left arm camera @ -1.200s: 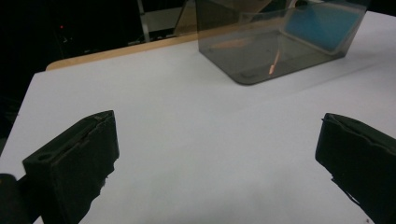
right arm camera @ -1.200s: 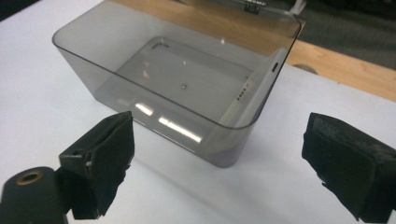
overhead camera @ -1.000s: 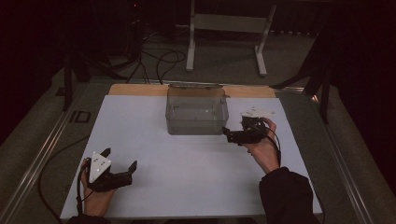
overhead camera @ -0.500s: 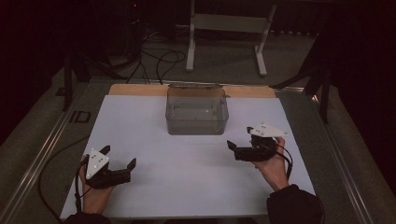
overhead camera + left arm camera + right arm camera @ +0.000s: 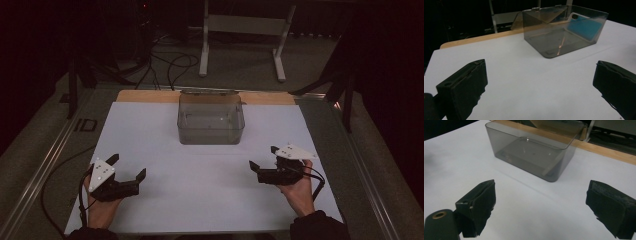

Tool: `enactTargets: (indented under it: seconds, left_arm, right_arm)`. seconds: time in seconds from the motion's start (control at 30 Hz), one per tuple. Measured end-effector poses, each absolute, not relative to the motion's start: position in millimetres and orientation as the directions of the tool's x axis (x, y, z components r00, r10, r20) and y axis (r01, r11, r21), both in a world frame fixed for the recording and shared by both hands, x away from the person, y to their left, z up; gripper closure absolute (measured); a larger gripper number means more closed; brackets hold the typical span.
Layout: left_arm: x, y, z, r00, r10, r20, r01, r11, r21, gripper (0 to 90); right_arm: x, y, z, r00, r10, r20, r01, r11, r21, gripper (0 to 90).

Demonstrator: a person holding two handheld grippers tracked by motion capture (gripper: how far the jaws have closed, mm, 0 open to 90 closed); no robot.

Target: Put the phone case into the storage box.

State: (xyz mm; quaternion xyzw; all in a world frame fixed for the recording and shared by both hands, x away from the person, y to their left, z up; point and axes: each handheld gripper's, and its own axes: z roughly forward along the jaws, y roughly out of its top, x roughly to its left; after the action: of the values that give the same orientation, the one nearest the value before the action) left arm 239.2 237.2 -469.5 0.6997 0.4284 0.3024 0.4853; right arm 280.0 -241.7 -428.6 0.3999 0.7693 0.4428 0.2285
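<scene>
Smoky clear bin (image 5: 211, 120) standing at twelve o'clock on the white tabletop (image 5: 200, 200), near the far edge by the wooden strip (image 5: 150, 96). Seen through its wall from the left gripper view: something flat and blue (image 5: 584, 27) leaning against the far side, possibly a phone case, too dim to name for certain. From the right gripper view, only a bare dark floor inside the bin (image 5: 531, 155).

Left claw (image 5: 126, 167) at about seven o'clock, spread wide and holding nothing, lying low over the sheet and aimed roughly toward one o'clock. Right claw (image 5: 264, 159) at about five o'clock, likewise spread wide and holding nothing, pointed toward nine o'clock. Both well apart from the bin, with bare white sheet between.

Judging by that: a resting or ready pose, either ahead of a reach or at the close of a placement; hard to say which. No contact with the bin at this moment.

If a reach into the bin comes next: lift a claw clear of the rim first, approach from above toward twelve o'clock, keep the spread wide enough to pass the wall, then descend beside the blue thing rather than onto it. Light plastic walls likely to slide if bumped, so a steadying hold from the other claw could help.
</scene>
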Motion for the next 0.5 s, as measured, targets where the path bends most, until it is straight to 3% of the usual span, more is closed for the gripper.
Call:
enactTargets:
  seconds: [0.33, 0.5]
  left_arm:
    - [238.3, 236.7, -470.6, 0.468, 0.884, -0.006, 0.289, -0.146, 0.946, 0.4]
    - [237.6, 235.1, -472.2, 0.475, 0.880, 0.001, 0.287, -0.156, 0.945, 0.4]
  right_arm:
    - [265.4, -264.9, -459.8, -0.548, 0.835, 0.056, 0.368, 0.181, 0.912, 9.1]
    - [258.1, -268.1, -466.2, -0.558, 0.829, 0.034, 0.323, 0.179, 0.929, 9.0]
